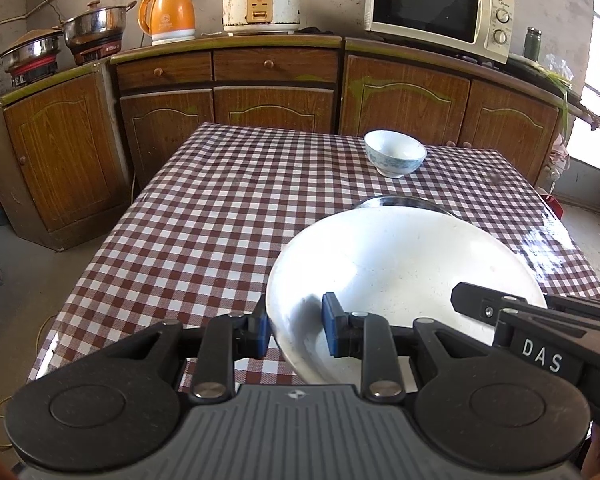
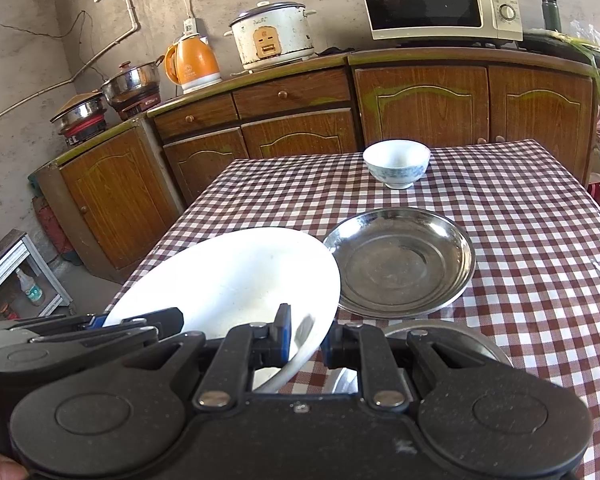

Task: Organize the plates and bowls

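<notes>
Two grippers clamped on one white plate (image 1: 400,280), opposite sides of its near rim. Left gripper (image 1: 296,330): blue pads pinching the rim, one pad inside the plate, one under the outer edge. Right gripper (image 2: 306,340): same arrangement on the other side, jaws nearly together with only the thin rim between them. Plate held tilted and apparently off the checked tablecloth (image 1: 204,216), far edge raised, just short of the steel plate (image 2: 400,260).

Steel plate sitting flat mid-table, empty; far edge of the white plate overlapping its near left rim in the right wrist view. Small white bowl (image 2: 396,168) further back, upright, well apart from both plates. Another metal rim (image 2: 448,334) peeking out right behind the right gripper's fingers; cannot tell what it is.

Step in hand, by judgement: carrying the white plate to stack with the steel plate. Which goes on which not clear from here.

Next move needs: level the plate first, both hands together, no twisting against each other or the rim slips from a pad. Then bring it over the steel plate, centre it, lower until seated, release both sides at once. Risk: ceramic on steel, glossy cloth underneath, so a skewed landing could shove the steel plate sideways. Bowl likely last, on top.
</notes>
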`<state>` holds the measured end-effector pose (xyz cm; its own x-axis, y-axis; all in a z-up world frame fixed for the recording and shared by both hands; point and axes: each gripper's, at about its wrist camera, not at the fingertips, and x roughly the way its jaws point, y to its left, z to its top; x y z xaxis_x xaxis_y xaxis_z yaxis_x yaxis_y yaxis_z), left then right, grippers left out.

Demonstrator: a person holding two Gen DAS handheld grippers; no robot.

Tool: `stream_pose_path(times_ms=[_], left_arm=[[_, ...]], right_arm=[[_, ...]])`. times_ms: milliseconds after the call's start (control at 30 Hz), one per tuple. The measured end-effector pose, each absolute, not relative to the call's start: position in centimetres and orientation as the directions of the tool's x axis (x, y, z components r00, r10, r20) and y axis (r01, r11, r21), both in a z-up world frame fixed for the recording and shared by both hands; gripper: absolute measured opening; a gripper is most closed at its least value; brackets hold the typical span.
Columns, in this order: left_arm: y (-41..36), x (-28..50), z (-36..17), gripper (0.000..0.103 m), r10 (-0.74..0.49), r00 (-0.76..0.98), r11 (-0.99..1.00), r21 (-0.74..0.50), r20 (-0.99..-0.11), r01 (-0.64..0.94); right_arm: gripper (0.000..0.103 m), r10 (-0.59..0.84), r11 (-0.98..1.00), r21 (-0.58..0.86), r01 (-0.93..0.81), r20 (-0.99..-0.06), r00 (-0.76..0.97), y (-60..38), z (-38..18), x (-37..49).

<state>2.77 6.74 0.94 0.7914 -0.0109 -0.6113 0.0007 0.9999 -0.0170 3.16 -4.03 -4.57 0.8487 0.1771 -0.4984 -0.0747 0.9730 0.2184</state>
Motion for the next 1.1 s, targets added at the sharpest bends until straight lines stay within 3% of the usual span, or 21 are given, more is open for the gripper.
stream_pose_path(times_ms=[1100], left_arm=[[3.1, 2.3, -0.5, 0.027, -0.090, 0.764, 0.995, -0.021, -0.639, 0.099]], right_arm=[[0.020, 0.096, 0.979, 0.204, 0.017, -0.529, 0.843, -7.7, -5.7, 0.3]])
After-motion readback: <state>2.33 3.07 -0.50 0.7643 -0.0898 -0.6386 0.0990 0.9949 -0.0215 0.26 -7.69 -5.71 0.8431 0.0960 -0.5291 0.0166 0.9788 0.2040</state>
